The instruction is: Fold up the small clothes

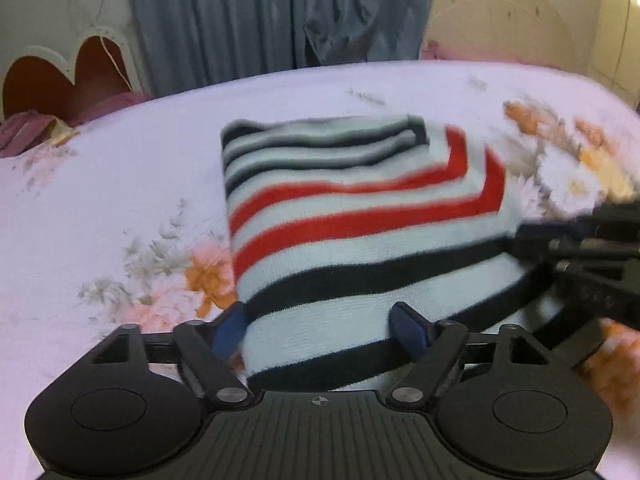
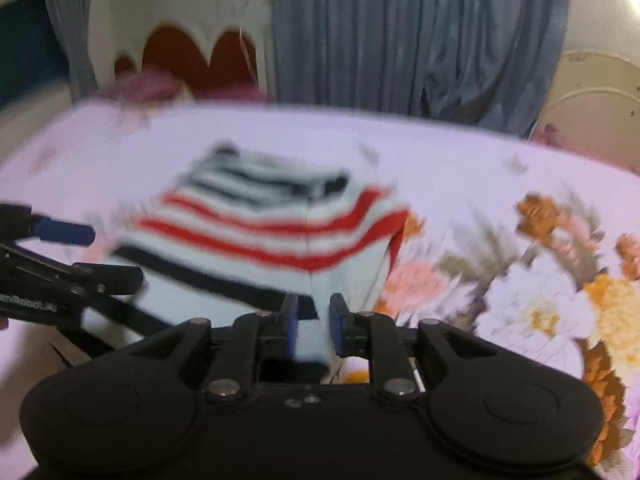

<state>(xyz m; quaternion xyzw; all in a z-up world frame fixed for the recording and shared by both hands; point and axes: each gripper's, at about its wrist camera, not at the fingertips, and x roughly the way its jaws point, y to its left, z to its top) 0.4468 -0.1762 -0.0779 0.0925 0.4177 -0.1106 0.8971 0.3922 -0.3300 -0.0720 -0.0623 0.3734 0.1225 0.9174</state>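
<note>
Already the left gripper's fingers stand wide, pads clear of the striped garment lying between them; the right gripper's narrow fingers barely part around its hem. It lies folded square on the floral bed; probably only releasing and tidying remain.

One line of pale lettering stands on the black arm of the left hand-held gripper, at the left edge of the right wrist view. It is blurred and cut off by the frame; the letters cannot be made out with confidence. No other text shows.
</note>
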